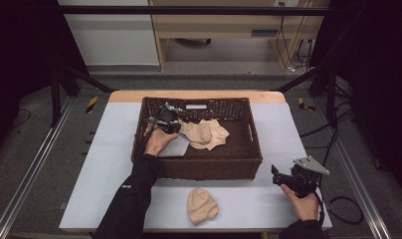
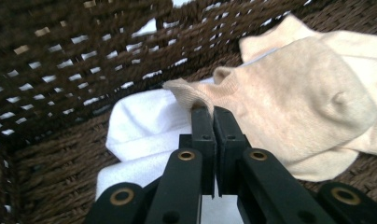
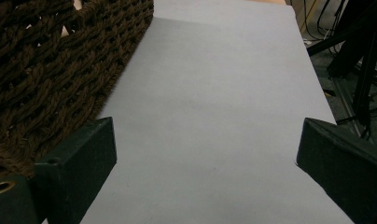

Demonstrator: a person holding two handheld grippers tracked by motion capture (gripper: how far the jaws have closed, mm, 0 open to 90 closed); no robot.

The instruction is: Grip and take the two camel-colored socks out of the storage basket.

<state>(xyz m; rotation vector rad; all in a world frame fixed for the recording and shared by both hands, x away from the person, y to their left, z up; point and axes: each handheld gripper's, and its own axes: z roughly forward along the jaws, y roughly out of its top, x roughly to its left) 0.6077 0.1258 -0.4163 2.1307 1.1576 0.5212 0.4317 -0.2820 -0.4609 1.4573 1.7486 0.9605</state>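
A dark wicker basket [image 1: 209,168] stands at the middle of the table. Inside it lies a beige sock [image 1: 207,133] [image 2: 294,121], partly over a white cloth [image 1: 175,147] [image 2: 140,130]. My left gripper [image 1: 181,125] [image 2: 213,109] reaches into the basket, and its jaws are pressed together on the sock's cuff edge. A second beige sock [image 1: 202,205], folded, lies on the table in front of the basket. My right gripper [image 1: 274,175] [image 3: 207,144] hovers at the basket's front right corner, jaws wide apart with nothing between them.
The basket's woven wall [image 2: 60,56] [image 3: 51,70] rises close beside both grippers. Grey table surface [image 3: 214,93] stretches along the basket's right side. Black frame legs and cables [image 1: 338,129] stand past the table's right edge.
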